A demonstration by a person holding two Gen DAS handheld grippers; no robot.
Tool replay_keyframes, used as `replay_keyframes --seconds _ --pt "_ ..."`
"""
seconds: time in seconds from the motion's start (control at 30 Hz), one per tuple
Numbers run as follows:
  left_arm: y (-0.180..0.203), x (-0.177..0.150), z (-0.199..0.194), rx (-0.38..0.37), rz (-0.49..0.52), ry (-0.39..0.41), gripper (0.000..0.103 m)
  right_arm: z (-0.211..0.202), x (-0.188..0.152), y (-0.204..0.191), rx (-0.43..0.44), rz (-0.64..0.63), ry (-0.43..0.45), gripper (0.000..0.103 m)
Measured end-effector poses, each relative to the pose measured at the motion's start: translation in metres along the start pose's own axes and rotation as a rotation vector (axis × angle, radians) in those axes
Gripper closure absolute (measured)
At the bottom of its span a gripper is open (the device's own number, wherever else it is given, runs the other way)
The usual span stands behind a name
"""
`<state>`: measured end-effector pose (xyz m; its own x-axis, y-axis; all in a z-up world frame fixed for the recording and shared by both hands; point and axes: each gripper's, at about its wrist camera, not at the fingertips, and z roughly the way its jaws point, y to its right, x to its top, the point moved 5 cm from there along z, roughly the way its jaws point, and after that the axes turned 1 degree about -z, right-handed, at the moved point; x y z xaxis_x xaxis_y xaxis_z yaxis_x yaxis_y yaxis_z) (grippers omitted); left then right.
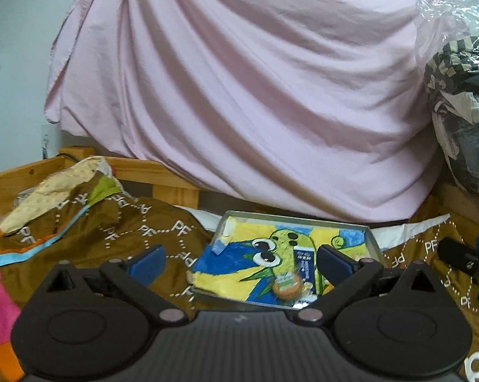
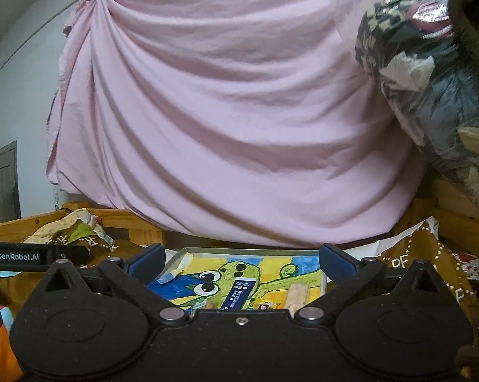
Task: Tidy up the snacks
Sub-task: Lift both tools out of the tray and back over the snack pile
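A shallow metal-rimmed tray (image 1: 290,219) (image 2: 246,250) lined with a yellow and blue cartoon drawing lies on a brown patterned blanket. In it I see a dark blue snack packet (image 2: 239,293) (image 1: 304,264), a round orange snack (image 1: 287,286), a pale wafer bar (image 2: 298,294) and small wrappers (image 2: 266,305). My left gripper (image 1: 239,259) is open above the tray's near edge, nothing between its blue pads. My right gripper (image 2: 241,259) is open too, raised over the tray with nothing held. The right gripper's edge (image 1: 462,256) shows at the right of the left wrist view.
A large pink sheet (image 1: 239,95) hangs behind the tray. A clear bag of clothes (image 2: 430,79) bulges at the right. A wooden bed rail (image 1: 150,172) runs behind the crumpled brown blanket (image 1: 112,222). The left gripper's arm (image 2: 26,256) shows at the left.
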<state>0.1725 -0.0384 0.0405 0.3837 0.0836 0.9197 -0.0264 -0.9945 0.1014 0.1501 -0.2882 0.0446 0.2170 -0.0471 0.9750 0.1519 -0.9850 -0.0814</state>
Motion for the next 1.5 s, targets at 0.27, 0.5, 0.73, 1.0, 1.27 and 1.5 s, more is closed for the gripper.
replay_keyframes --seconds 0.27,0.5,0.73,1.0,1.27,1.5 --pt "-0.010 -0.021 -0.035 0.019 0.023 -0.015 0.000 -0.041 -0.016 -0.011 -0.024 0.019 -0.036 0.001" --pt "-0.011 -0.044 -0.058 -0.013 0.046 -0.032 0.000 -0.074 -0.032 -0.022 -0.068 0.033 -0.102 0.001" --pt "-0.014 -0.064 -0.076 -0.041 0.058 -0.078 0.000 -0.110 -0.053 -0.027 -0.140 0.125 -0.154 0.001" --pt "-0.018 -0.080 -0.087 -0.024 0.079 -0.126 0.000 -0.123 -0.065 -0.038 -0.166 0.121 -0.201 0.001" --pt "-0.017 -0.083 -0.094 -0.007 0.119 -0.127 0.000 -0.127 -0.070 -0.044 -0.180 0.078 -0.222 0.001" --pt "-0.023 -0.087 -0.095 0.050 0.147 -0.160 0.000 -0.121 -0.076 -0.052 -0.144 0.047 -0.277 0.001"
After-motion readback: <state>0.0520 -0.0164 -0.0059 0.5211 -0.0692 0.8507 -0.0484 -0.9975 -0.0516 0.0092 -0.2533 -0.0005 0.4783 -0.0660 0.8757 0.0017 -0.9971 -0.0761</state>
